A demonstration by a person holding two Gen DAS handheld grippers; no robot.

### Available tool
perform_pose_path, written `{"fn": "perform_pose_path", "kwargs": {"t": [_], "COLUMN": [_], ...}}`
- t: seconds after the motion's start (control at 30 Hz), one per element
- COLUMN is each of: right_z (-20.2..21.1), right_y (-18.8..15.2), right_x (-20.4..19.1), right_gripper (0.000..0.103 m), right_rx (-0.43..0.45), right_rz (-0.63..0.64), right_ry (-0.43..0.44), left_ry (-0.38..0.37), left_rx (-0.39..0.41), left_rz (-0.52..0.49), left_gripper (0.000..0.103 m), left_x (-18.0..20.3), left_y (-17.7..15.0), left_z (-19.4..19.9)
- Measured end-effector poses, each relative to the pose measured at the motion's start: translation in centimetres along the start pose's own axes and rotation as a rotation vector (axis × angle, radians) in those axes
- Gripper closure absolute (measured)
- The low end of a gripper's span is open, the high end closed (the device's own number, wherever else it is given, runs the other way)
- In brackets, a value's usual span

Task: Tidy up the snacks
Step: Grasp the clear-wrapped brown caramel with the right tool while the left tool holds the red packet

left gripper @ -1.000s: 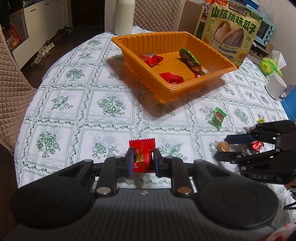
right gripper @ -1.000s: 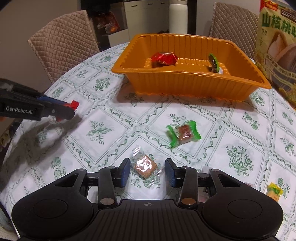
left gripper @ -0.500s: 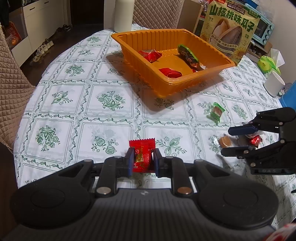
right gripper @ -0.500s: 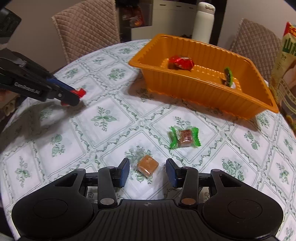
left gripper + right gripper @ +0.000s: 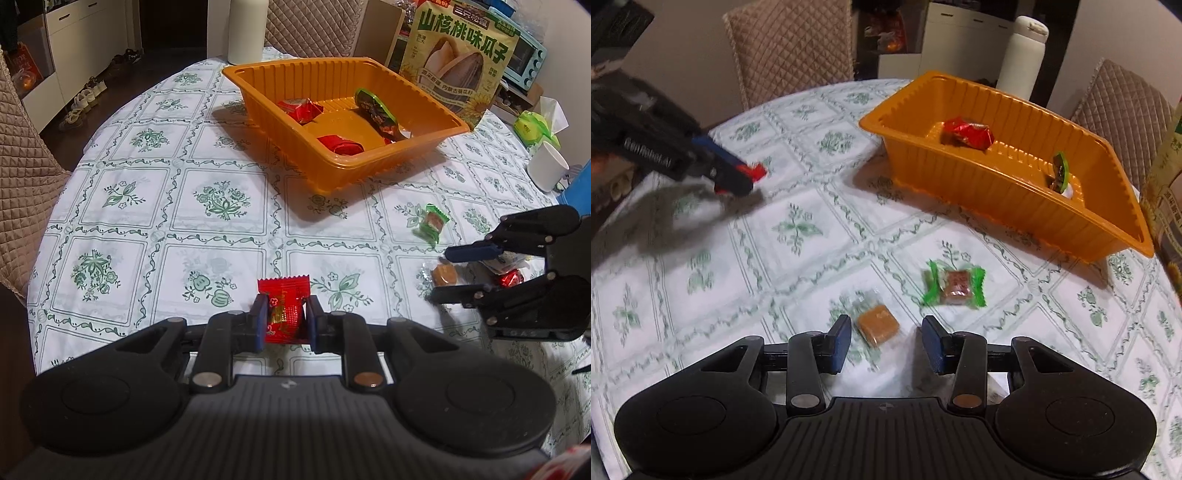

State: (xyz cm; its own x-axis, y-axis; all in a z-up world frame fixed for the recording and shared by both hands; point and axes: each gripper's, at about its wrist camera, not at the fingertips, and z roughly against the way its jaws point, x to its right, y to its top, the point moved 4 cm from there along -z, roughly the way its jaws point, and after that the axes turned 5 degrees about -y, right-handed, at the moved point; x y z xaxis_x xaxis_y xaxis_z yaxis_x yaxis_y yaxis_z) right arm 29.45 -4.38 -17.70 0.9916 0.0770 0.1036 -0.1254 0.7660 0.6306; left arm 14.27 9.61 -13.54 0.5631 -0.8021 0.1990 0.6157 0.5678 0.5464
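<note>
Change: right gripper [image 5: 884,343] has rolled since the earlier frame, so the table now sits tilted in its view; the caramel candy [image 5: 878,325] stays between its fingers, and the left gripper [image 5: 284,321] keeps its clamp.
Tray: orange tray [image 5: 388,162] toward the table's far edge holds two red candies [image 5: 299,109] and a long green-edged bar [image 5: 376,112] lying along its far wall.
Left gripper: closed narrowly on a red packet [image 5: 283,306], upright, its crimped top edge pointing away from the camera, low over the table's near edge.
Right gripper: moderately parted, pads clear of the caramel candy on both sides.
Caramel candy: square, clear-wrapped, flat on the tablecloth [image 5: 798,229] near the near edge.
Around: green-wrapped candy [image 5: 955,286] between the caramel and the tray; sunflower-seed bag [image 5: 458,59] behind the tray; white bottle [image 5: 1021,55] and white cup [image 5: 546,170] near the far edge.
</note>
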Motion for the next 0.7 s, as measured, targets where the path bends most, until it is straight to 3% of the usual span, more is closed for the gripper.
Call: {"fn": "perform_pose_path", "kwargs": {"t": [0.1, 0.27, 0.33, 0.4, 0.6, 0.7], "right_z": [-0.5, -0.4, 0.3, 0.6, 0.2, -0.2], "right_y": [0.5, 0.8, 0.6, 0.2, -0.8, -0.3], "right_x": [-0.3, -0.2, -0.3, -0.4, 0.0, 0.0], "right_gripper": [0.070, 0.070, 0.066, 0.055, 0.055, 0.072], "right_rx": [0.001, 0.004, 0.014, -0.001, 0.002, 0.006], "right_rz": [-0.058, -0.100, -0.063, -0.017, 0.028, -0.019], "right_ry": [0.000, 0.011, 0.020, 0.029, 0.007, 0.026], "left_ry": [-0.001, -0.003, -0.003, -0.003, -0.018, -0.023], "left_rx": [0.000, 0.000, -0.002, -0.004, -0.008, -0.012], "left_rz": [0.001, 0.000, 0.003, 0.003, -0.007, -0.019], "left_gripper": [0.084, 0.084, 0.084, 0.084, 0.084, 0.084], "left_x": [0.0, 0.0, -0.1, -0.1, 0.3, 0.7], "left_y": [0.0, 0.1, 0.1, 0.1, 0.0, 0.1], "left_z": [0.0, 0.0, -0.1, -0.2, -0.6, -0.9]}}
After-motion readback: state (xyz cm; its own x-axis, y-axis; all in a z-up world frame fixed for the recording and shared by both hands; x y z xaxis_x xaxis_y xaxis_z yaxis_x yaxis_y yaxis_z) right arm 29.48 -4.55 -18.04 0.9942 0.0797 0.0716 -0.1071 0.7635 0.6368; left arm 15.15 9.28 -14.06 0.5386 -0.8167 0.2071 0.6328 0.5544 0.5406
